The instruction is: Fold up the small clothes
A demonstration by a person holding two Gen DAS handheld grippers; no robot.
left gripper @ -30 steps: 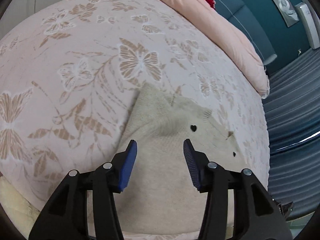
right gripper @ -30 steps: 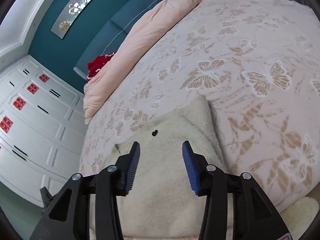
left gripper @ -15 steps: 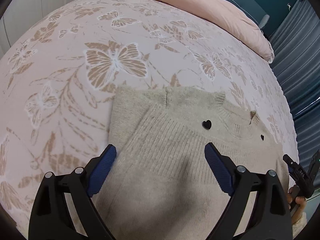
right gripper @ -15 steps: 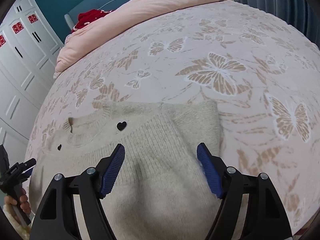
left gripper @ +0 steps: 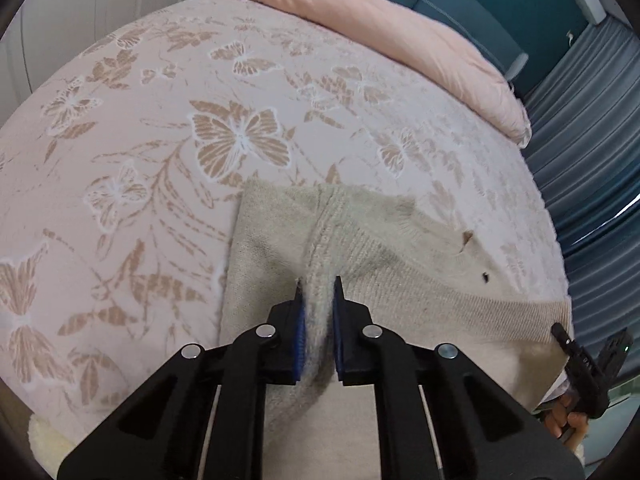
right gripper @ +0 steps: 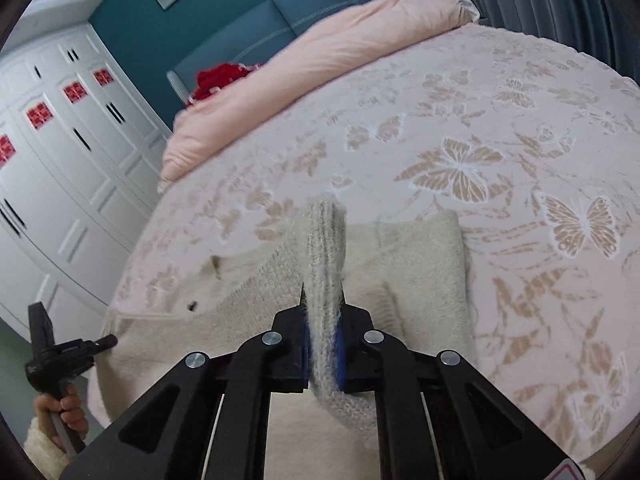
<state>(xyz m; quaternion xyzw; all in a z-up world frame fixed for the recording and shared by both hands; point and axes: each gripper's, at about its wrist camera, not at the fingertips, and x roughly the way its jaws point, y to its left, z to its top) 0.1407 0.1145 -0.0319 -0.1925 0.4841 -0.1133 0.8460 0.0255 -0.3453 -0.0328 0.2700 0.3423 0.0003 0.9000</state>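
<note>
Cream knitted sweater (left gripper: 400,280) with tiny black hearts; pale pink bed cover (left gripper: 160,128) patterned with tan butterflies; plain peach quilt (right gripper: 328,60); teal headboard (right gripper: 248,36); white wardrobe (right gripper: 60,152).

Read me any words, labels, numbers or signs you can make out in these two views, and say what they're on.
No text can be read with confidence.
Red paper emblems on the white wardrobe doors: too blurred to read.
Small white lettering on the other gripper's black body: too small to read.
Red-edged sticker on the right gripper's frame: cut off, unreadable.
Sweater and bedspread: patterns only.
</note>
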